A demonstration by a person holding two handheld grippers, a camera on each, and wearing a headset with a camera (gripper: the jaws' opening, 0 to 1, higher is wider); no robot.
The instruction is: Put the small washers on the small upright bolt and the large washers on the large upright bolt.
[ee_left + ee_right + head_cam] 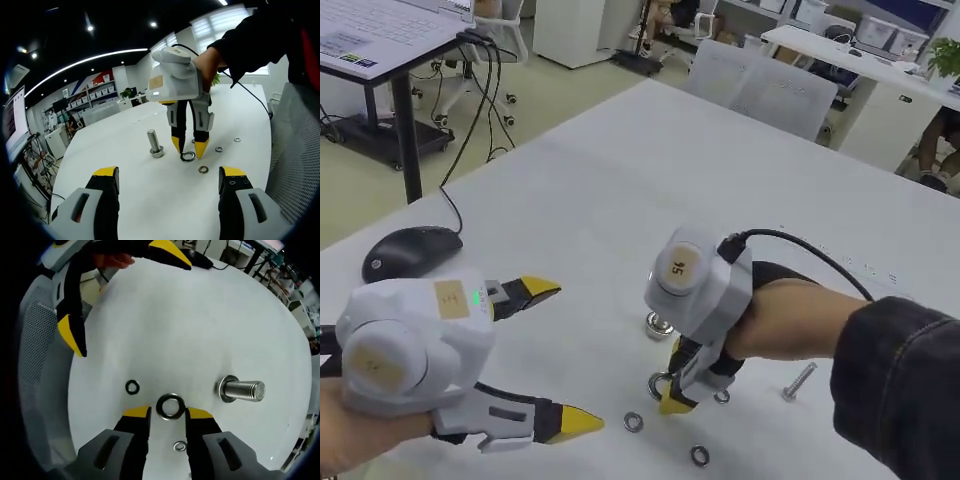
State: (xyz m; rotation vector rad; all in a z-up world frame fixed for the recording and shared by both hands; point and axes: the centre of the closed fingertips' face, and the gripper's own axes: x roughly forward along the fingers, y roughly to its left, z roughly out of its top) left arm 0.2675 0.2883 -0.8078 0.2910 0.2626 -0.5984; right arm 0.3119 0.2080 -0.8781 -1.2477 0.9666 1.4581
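yellow tips of the right gripper (168, 413) stand narrowly parted on either side of a large washer (159, 407) lying flat on the white table (200, 315); whether they touch it is hard to tell. the large upright bolt (242, 390) stands just beside, mostly hidden behind that gripper in the head view. the left gripper (169, 172) hovers spread wide. a small bolt (798, 381) lies on its side.

The large bolt (660, 322) stands upright mid-table (620, 180). Just near of it, a large washer (170, 406) lies flat between the right gripper's (670, 398) parted jaws. Small washers (633, 422) lie scattered nearer, to its left and right. A small bolt (798, 381) lies on its side further right. A mouse (410, 252) sits far left.
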